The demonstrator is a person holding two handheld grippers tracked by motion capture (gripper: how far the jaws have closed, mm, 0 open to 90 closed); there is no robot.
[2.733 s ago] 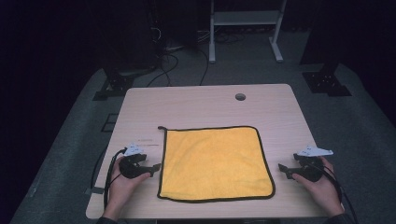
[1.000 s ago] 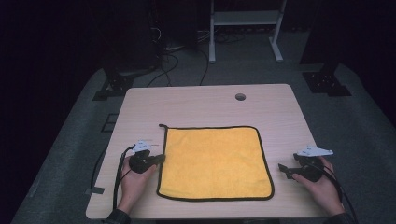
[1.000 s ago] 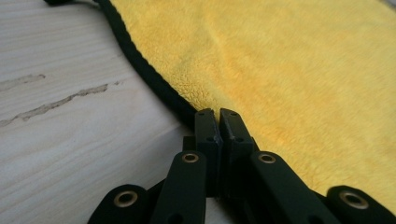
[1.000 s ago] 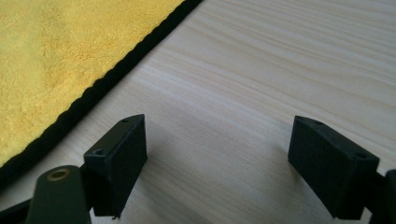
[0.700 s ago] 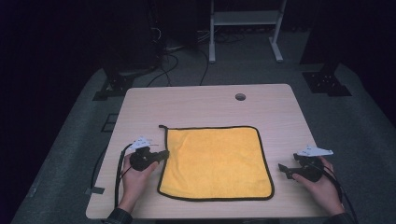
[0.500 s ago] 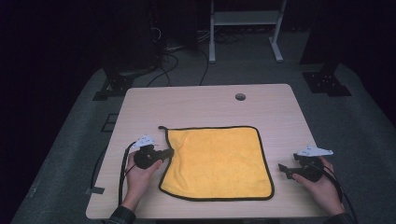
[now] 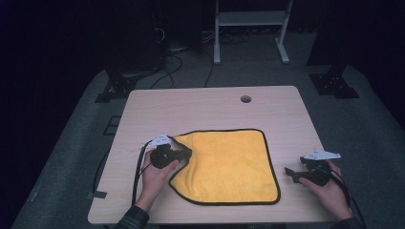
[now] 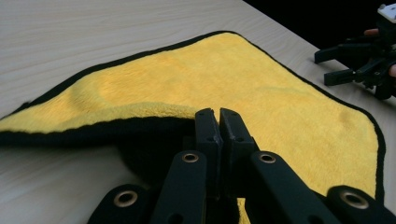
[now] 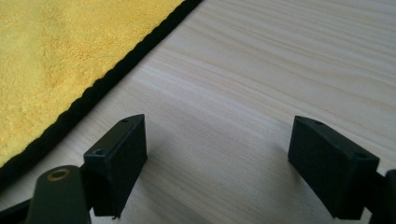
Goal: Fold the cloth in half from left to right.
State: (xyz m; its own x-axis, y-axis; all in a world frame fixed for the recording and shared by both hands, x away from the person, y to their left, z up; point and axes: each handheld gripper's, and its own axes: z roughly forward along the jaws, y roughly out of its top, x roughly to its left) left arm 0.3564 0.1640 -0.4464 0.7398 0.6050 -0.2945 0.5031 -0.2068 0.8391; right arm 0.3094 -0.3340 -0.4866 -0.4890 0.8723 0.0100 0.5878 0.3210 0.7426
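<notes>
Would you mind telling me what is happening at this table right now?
A person is working on a yellow cloth lying on the wooden table. The left hand-held gripper is shut on the cloth's left edge, which is lifted and bunched inward. The right hand-held gripper rests open on the table beside the cloth's right edge.

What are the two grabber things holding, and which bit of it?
The left gripper pinches the yellow black-edged cloth at its left edge, lifting it. The right gripper holds nothing; its jaws stand open over the wooden table.
</notes>
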